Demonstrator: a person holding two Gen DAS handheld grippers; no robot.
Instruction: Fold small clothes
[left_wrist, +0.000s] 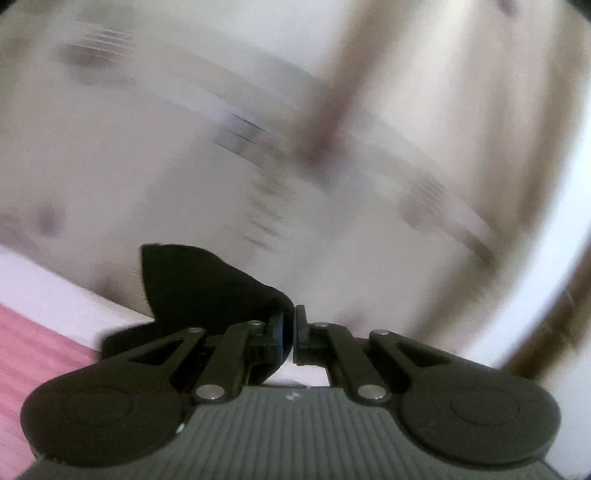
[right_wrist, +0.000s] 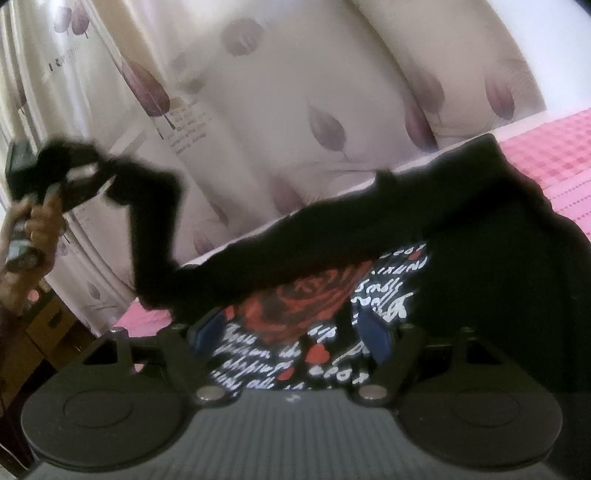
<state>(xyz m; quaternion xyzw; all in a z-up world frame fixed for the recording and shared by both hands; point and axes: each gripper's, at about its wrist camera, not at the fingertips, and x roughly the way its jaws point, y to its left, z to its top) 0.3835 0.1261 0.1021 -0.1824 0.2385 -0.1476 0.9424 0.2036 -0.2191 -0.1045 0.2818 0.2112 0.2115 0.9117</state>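
Observation:
A black garment with a red rose and white script print lies on the pink checked bed cover. My right gripper is open just above the printed part, fingers wide apart. One black sleeve is stretched up to the left, where my left gripper holds its end in a hand. In the left wrist view my left gripper is shut on black cloth, with heavy motion blur behind.
A cream curtain with purple leaf prints hangs behind the bed. The pink bed cover and its white edge show at lower left in the left wrist view. A wooden cabinet stands at lower left.

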